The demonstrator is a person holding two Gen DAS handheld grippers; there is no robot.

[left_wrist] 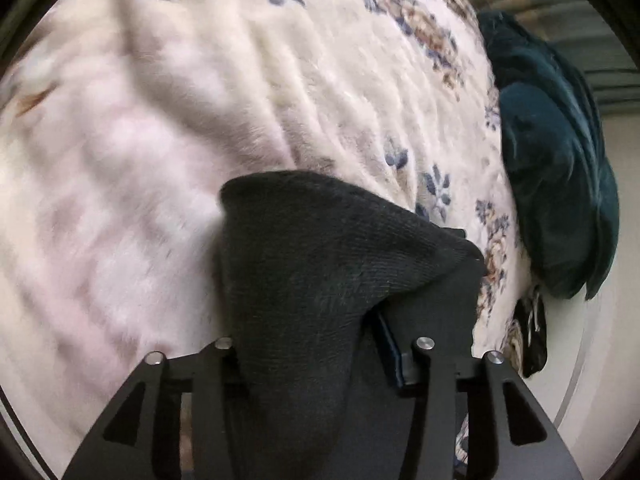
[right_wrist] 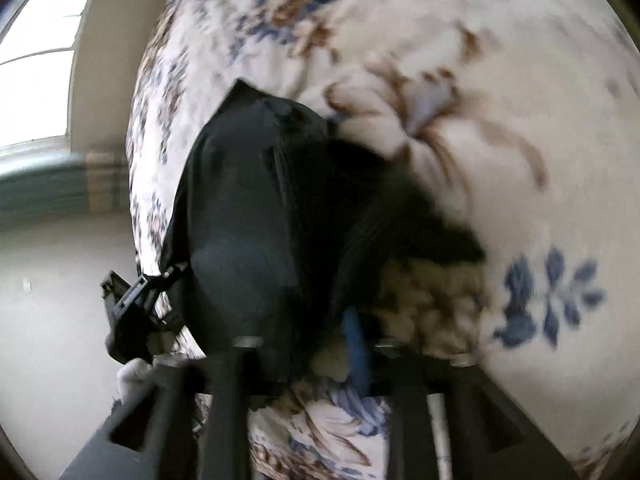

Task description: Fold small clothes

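Gripping the black garment (left_wrist: 320, 264), left gripper (left_wrist: 316, 320) has jaws clamped on it above the floral blanket (left_wrist: 160, 140); right gripper (right_wrist: 320, 344) too blurred, jaw state unclear.

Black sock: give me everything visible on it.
The sock is black ribbed knit, soft and limp. In the left wrist view it rises between the left gripper's jaws and drapes over one of them. It is over the floral blanket. The right wrist view shows dark fabric at the right gripper, blurred.

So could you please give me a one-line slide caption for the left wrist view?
Left gripper holding a dark knit garment above a floral fleece blanket.
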